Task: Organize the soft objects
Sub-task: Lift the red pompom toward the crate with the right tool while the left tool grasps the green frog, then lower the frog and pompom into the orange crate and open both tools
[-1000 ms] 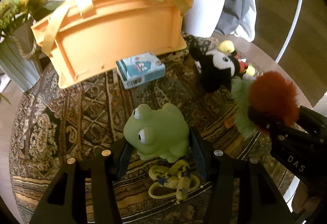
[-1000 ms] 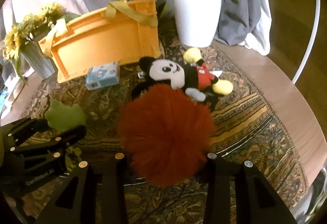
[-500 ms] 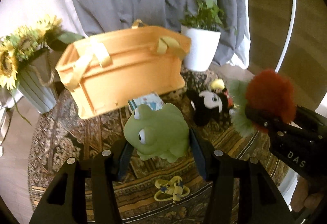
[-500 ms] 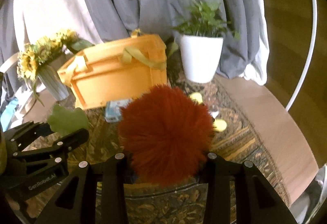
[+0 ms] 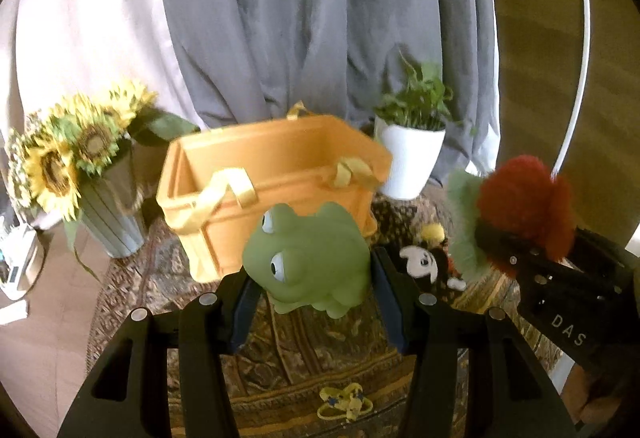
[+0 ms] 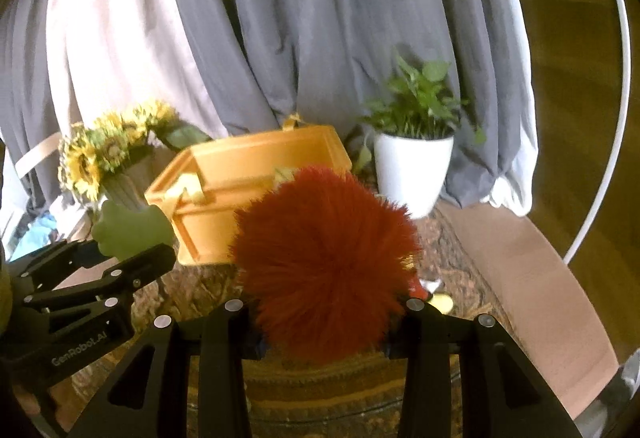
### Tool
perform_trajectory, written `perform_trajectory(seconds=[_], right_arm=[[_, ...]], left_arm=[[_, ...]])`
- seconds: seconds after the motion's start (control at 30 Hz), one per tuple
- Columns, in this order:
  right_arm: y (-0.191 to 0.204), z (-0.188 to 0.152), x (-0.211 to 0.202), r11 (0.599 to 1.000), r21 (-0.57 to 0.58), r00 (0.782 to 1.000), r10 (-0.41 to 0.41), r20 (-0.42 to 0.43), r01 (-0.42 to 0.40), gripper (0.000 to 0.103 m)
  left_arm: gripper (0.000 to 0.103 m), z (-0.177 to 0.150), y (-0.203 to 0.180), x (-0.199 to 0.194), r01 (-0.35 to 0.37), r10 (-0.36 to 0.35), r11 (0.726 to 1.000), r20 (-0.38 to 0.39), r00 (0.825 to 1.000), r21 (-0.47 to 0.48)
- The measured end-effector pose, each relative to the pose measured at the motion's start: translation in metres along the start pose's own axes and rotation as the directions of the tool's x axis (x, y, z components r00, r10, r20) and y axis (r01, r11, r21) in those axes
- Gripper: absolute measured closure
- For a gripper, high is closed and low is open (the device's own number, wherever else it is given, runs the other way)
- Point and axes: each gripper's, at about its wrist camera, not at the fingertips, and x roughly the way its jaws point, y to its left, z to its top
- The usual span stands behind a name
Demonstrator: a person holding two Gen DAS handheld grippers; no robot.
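Note:
My left gripper (image 5: 312,298) is shut on a green frog toy (image 5: 308,270) and holds it high above the rug, in front of the orange basket (image 5: 280,166). My right gripper (image 6: 324,322) is shut on a fluffy red pom-pom toy (image 6: 324,270), also raised; it shows in the left wrist view (image 5: 524,210) with a green fluffy part beside it. A black-and-white mouse plush (image 5: 424,262) lies on the rug. The left gripper with the frog (image 6: 132,230) shows at the left of the right wrist view. The orange basket (image 6: 256,166) stands open behind both toys.
A white pot with a green plant (image 5: 412,158) stands right of the basket. A sunflower vase (image 5: 104,206) stands left of it. A small yellow item (image 5: 346,404) lies on the patterned rug (image 5: 320,358). Grey and white curtains hang behind.
Both grippers have risen with their toys and tilted up, so the basket now looks lower and farther. The blue box is now hidden behind the frog.

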Motion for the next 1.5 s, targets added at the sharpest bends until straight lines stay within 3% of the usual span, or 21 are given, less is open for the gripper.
perform_trajectory(seconds=[0.43,0.87,1.23,1.5], right_arm=[[0.017,0.041,-0.012,0.999,-0.029,0.992,0.044,0.118,-0.041,0.063],[0.027,0.077,-0.006,0.996,-0.064,0.979,0.068,0.19,-0.057,0.063],[0.036,0.111,0.021,0.993,-0.1,0.97,0.086,0.225,-0.065,0.063],[0.041,0.134,0.064,0.988,-0.107,0.978,0.127,0.166,-0.11,0.063]], left_arm=[[0.05,0.035,0.014,-0.023,-0.051,0.05,0.999,0.118,0.992,-0.001],[0.05,0.072,0.026,-0.023,-0.083,0.081,0.997,0.203,0.976,-0.002],[0.05,0.099,0.047,0.005,-0.109,0.108,0.994,0.239,0.965,-0.009],[0.05,0.112,0.062,0.042,-0.123,0.123,0.992,0.211,0.97,-0.014]])
